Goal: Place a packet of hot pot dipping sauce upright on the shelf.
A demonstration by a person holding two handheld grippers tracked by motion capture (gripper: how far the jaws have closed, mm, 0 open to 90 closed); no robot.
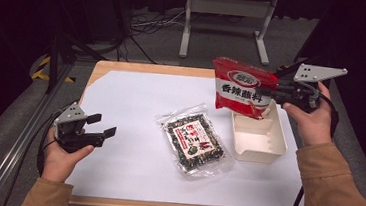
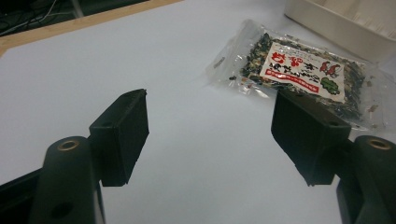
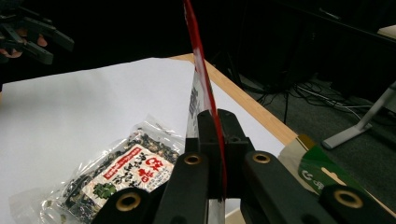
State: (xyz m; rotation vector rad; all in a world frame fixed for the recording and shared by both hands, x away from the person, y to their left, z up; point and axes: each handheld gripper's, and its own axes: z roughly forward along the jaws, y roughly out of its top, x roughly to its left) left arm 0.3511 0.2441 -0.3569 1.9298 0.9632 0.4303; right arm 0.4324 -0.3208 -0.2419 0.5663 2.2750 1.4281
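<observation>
the right claw [image 1: 271, 92] is clamped on the edge of the red sauce packet [image 1: 241, 86], holding it in the air just above the far end of the white tray [image 1: 259, 140], so the pick-up looks done and the drop into the tray is still to come. the clear seaweed packet [image 1: 195, 142] lies flat on the white surface [image 1: 130, 108] just left of the tray, untouched, and seems to be next. the left claw [image 1: 99, 125] hangs wide open and empty near the surface's left edge, pointed toward that packet.
</observation>
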